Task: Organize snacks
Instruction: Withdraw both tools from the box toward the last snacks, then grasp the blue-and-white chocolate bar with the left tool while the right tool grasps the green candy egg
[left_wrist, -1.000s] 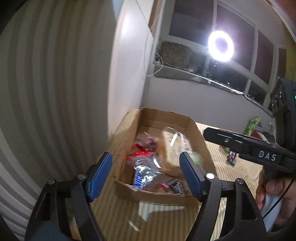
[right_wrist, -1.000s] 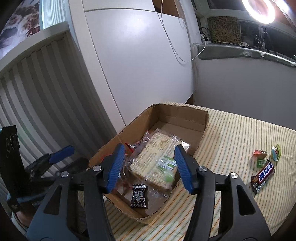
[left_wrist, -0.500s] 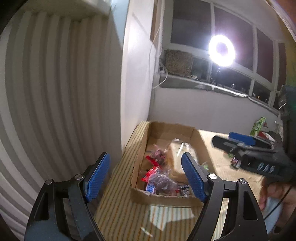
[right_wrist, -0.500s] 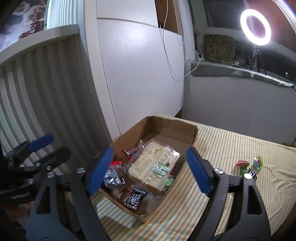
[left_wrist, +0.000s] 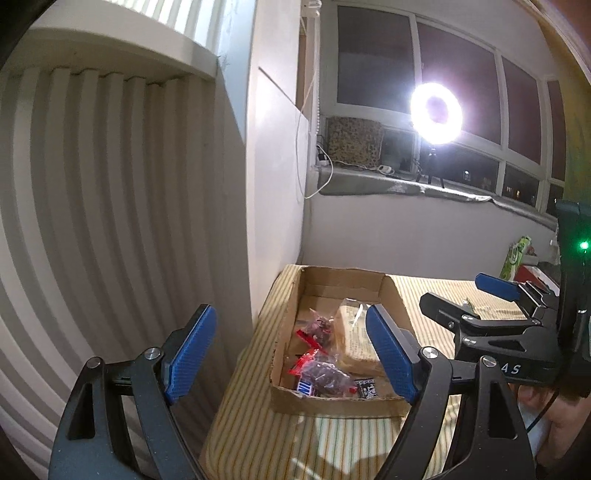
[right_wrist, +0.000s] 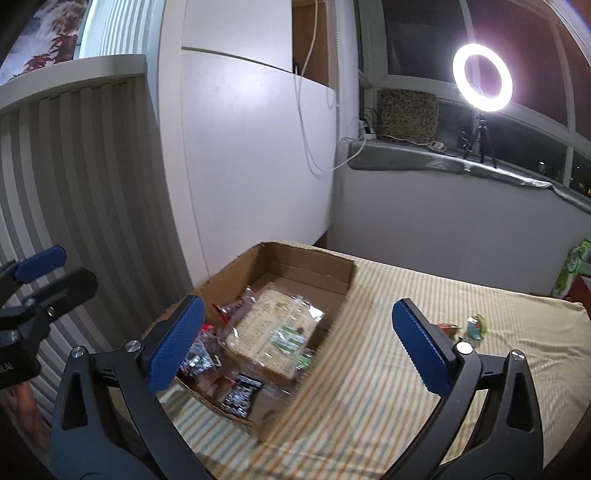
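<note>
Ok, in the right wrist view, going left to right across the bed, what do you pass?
Left gripper → cardboard box → small loose snacks → green package at the right edge.

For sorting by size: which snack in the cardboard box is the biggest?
The clear-wrapped bread pack with the green label. It fills the middle of the cardboard box; the small black packet and the dark-red bags are much smaller.

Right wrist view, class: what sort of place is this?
Probably a room in a home, at night: a table with a striped cloth, a cushion on the windowsill under dark windows, and a ring light.
</note>
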